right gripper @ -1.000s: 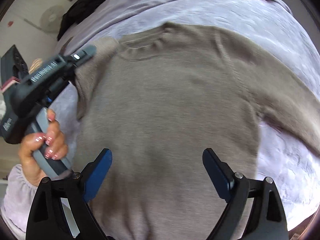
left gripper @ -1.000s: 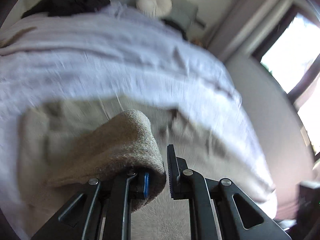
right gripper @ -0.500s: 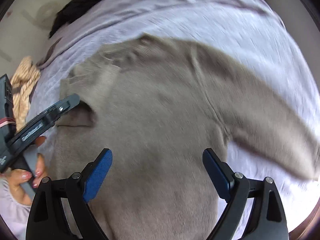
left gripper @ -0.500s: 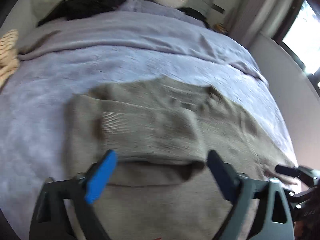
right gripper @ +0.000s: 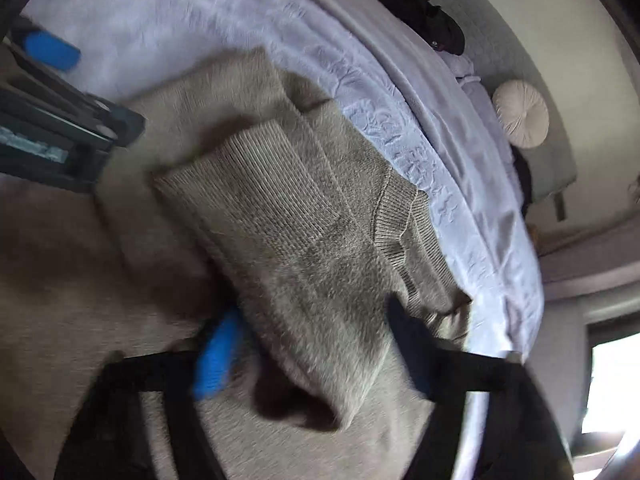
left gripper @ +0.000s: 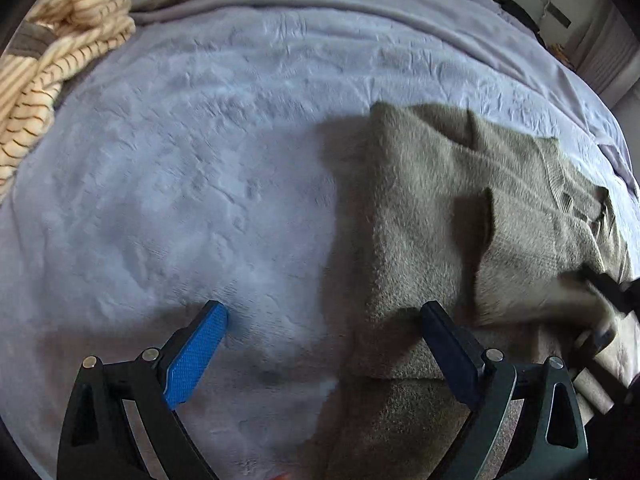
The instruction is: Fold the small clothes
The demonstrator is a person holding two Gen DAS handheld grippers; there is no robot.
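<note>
**One sleeve folded, most of the folding left**

One sleeve of the taupe sweater (right gripper: 288, 216) already lies folded across its chest, ribbed cuff uppermost; the garment rests on the lavender bed (left gripper: 180, 160), toward its right edge. The left gripper (left gripper: 324, 344) hangs empty, fingers spread wide, one over bare cover and the other at the sweater's folded side. The right gripper (right gripper: 316, 348) is blurred; its fingers stand apart on either side of the folded sleeve, and whether they touch cloth I cannot tell. I judge the other sleeve and the body folds remain. A striped garment (left gripper: 52, 68) waits at the bed's far left corner.
</note>
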